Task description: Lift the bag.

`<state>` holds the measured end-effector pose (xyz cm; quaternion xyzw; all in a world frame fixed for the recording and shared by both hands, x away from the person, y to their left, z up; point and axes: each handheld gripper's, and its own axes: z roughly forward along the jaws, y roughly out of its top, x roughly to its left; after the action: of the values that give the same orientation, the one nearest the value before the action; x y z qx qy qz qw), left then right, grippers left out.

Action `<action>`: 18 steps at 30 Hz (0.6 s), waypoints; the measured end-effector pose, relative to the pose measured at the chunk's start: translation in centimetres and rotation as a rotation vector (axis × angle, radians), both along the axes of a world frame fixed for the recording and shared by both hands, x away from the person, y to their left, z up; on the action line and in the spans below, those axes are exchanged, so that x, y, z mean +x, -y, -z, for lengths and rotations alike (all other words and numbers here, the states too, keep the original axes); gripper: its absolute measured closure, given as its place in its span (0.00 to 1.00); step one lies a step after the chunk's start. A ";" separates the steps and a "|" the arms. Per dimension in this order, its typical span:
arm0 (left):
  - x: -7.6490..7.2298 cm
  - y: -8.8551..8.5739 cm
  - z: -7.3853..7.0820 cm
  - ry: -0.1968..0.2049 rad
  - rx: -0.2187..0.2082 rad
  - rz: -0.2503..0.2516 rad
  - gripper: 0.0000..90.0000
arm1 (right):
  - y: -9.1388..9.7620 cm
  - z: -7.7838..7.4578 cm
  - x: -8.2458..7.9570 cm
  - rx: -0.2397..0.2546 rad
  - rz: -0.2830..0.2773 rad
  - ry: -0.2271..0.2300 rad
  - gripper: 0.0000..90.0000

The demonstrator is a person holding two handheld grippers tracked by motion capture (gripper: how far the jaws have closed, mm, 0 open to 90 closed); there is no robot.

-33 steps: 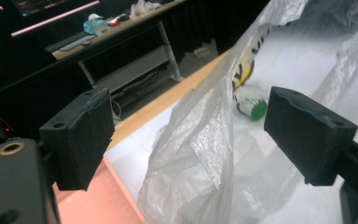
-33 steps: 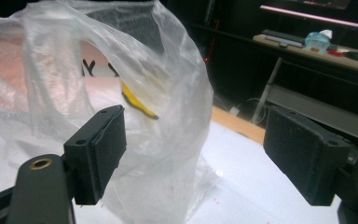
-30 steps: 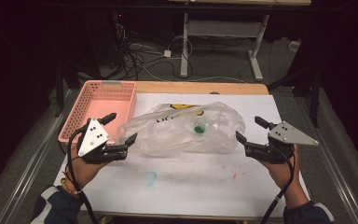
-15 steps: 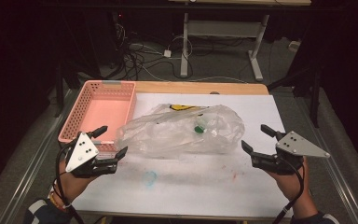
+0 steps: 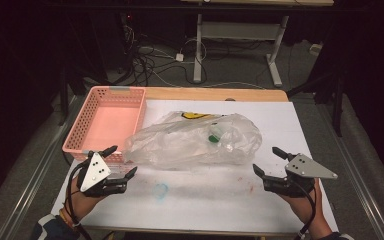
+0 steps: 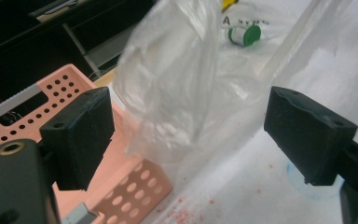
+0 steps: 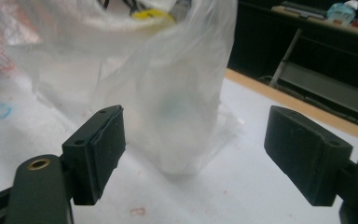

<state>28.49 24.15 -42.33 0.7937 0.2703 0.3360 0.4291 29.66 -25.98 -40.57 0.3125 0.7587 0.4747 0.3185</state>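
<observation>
Left gripper (image 5: 121, 161) and right gripper (image 5: 270, 161), each with jaws spread wide and holding nothing, flanked the clear plastic bag (image 5: 195, 141) at the near side of the counter (image 5: 220, 200). Compared with a second earlier, both had drawn back toward the person and away from the bag's ends, so that neither touched it. The bag lay slack on the white sheet in the middle of the counter, a green-capped bottle (image 5: 215, 136) visible inside and a yellow-marked item (image 5: 195, 115) at its far edge. The pink basket (image 5: 107, 122) stood just beside the bag's left end. The retreat suggested a release or a regrasp; the bag would have to be approached afresh.
</observation>
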 end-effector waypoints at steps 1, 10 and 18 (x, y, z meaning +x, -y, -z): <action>0.0 0.0 0.3 -0.001 0.009 0.001 0.18 | 0.0 0.3 -0.1 -0.008 0.003 -0.005 0.23; 0.0 0.1 2.4 -0.028 0.062 0.001 0.18 | -0.4 2.8 -0.4 -0.040 -0.018 -0.022 0.23; -0.1 -0.6 3.8 -0.071 0.087 -0.002 0.18 | -0.5 4.1 -0.7 -0.067 -0.013 -0.022 0.22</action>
<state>28.35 24.80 -46.16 0.8228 0.2713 0.3193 0.3840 28.97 -25.46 -44.72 0.3021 0.7796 0.4474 0.3175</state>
